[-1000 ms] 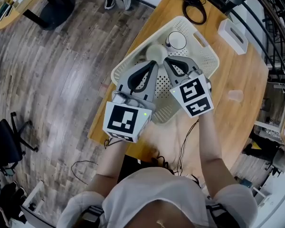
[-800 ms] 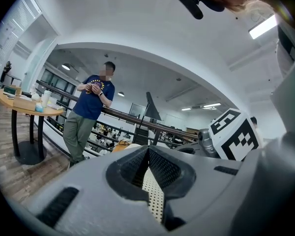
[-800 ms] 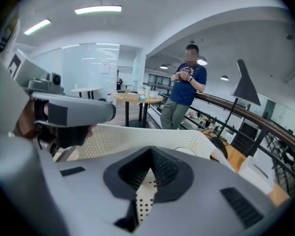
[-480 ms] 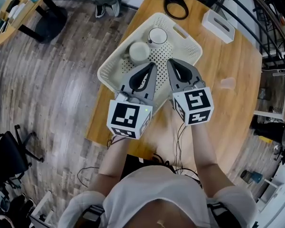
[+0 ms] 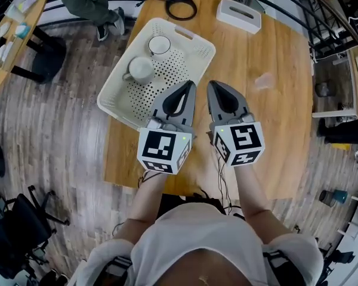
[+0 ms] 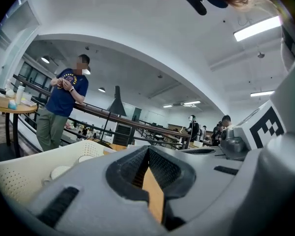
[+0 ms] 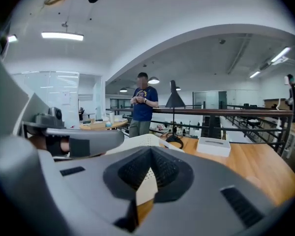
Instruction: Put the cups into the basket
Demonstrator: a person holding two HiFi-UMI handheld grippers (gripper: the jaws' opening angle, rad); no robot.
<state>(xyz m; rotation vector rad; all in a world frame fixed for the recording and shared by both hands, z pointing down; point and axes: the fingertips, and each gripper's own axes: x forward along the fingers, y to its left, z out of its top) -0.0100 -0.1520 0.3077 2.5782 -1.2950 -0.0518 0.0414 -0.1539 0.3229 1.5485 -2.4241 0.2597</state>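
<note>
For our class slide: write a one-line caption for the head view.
Two cups in the basket; left claw and right claw shut, empty, above the table.

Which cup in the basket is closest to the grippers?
The cup in the middle of the basket. The other cup sits farther back, by the basket's far rim.

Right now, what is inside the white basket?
Two white cups sit side by side toward the basket's far end. The left gripper covers its near corner, so anything there cannot be seen.
</note>
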